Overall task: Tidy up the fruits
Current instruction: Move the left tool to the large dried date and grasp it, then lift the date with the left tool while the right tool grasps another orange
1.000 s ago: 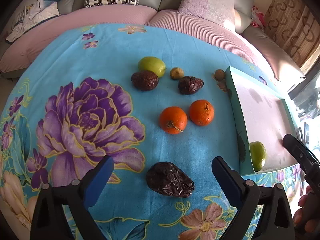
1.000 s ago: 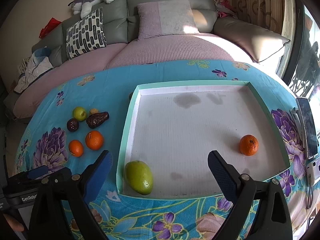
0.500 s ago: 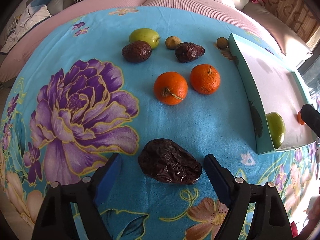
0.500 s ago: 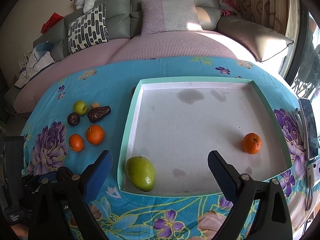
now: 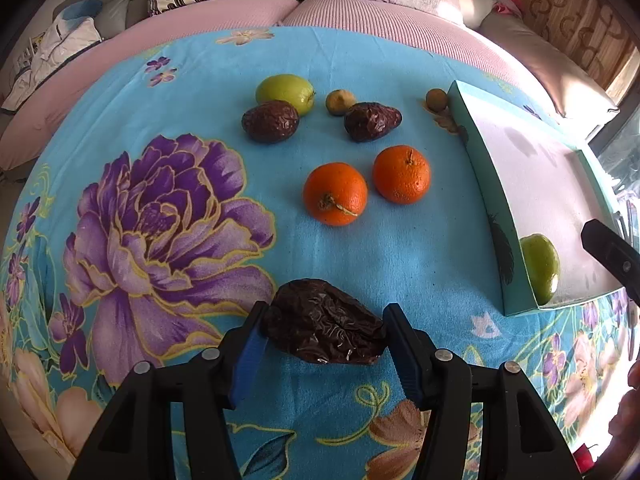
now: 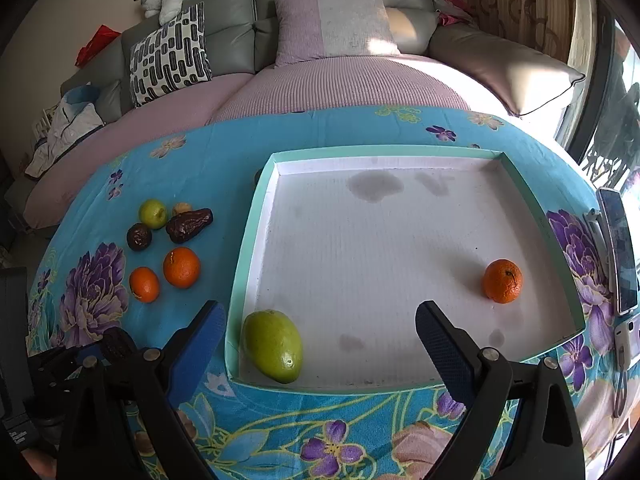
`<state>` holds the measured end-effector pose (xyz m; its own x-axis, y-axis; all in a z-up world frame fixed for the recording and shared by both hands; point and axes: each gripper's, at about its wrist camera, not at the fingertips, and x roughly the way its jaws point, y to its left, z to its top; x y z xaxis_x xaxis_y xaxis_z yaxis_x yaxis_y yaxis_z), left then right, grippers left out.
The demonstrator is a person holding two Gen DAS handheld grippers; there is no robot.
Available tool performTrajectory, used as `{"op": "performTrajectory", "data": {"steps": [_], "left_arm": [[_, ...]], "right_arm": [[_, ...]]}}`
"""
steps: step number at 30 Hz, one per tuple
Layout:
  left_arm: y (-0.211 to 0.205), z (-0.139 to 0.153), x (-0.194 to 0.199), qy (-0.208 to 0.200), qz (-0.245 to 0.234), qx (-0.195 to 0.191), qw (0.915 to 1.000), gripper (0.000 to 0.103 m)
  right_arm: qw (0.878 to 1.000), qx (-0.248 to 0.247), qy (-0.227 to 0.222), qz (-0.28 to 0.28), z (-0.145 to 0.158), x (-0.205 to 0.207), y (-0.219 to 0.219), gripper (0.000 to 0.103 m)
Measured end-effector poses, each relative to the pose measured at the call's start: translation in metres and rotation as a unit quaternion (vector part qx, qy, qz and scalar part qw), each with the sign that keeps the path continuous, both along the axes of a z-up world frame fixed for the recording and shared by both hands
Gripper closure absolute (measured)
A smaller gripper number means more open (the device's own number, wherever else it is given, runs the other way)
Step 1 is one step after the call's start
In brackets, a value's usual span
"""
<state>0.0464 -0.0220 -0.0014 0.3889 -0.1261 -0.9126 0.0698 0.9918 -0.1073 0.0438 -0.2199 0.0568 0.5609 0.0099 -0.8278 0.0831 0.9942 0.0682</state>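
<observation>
Fruits lie scattered on a desk (image 5: 400, 264) covered with a blue flowered cloth. Nearest the left camera, a big wrinkled dark date (image 5: 324, 330) sits between the blue pads of the left tongs (image 5: 325, 344), which are closed in on it, both pads touching its ends; it looks to rest on the cloth. Beyond it lie two oranges (image 5: 335, 193) (image 5: 402, 174) side by side, and farther back a green fruit (image 5: 285, 89), two more dates (image 5: 270, 121) (image 5: 372, 121) and a small brownish fruit (image 5: 340, 101). Another small round one (image 5: 436, 99) sits just beside the far corner of the tray (image 5: 476, 152).

The tray, teal-walled with a white floor, stands to the right of the loose fruit. In the right view it holds a green mango (image 6: 273, 345) in its near left corner, touching the wall, and one orange (image 6: 503, 281) near the right side, well apart from the mango. The right tongs (image 6: 320, 340) are spread wide with nothing between them, over the tray's near edge. A phone (image 6: 618, 248) lies on the cloth beside the tray's right wall.
</observation>
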Motion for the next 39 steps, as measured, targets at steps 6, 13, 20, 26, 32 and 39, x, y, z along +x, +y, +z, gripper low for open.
{"op": "performTrajectory", "data": {"steps": [6, 13, 20, 26, 32, 39], "left_arm": [[0.008, 0.015, -0.002, -0.03, 0.011, -0.002, 0.9995, 0.042], [0.014, 0.029, 0.002, -0.066, 0.019, -0.016, 0.9975, 0.042], [0.016, 0.036, 0.019, -0.077, 0.022, -0.029, 0.9964, 0.042], [0.014, 0.039, 0.037, -0.077, 0.015, -0.053, 0.9954, 0.042], [0.007, 0.036, 0.057, -0.072, 0.008, -0.06, 0.9955, 0.042], [-0.004, 0.037, 0.076, -0.078, -0.011, -0.059, 0.9952, 0.042]], "right_arm": [[1.0, 0.003, -0.007, 0.008, 0.0, 0.001, 0.002, 0.007], [0.999, 0.012, -0.022, 0.021, 0.001, 0.003, 0.005, 0.007], [0.999, 0.015, -0.042, 0.021, 0.001, 0.01, 0.007, 0.007], [0.999, 0.028, -0.045, 0.002, -0.001, 0.019, -0.002, 0.007], [0.998, 0.025, -0.057, 0.0, -0.001, 0.027, -0.006, 0.007], [0.998, 0.03, -0.054, 0.009, -0.003, 0.044, -0.011, 0.007]]}}
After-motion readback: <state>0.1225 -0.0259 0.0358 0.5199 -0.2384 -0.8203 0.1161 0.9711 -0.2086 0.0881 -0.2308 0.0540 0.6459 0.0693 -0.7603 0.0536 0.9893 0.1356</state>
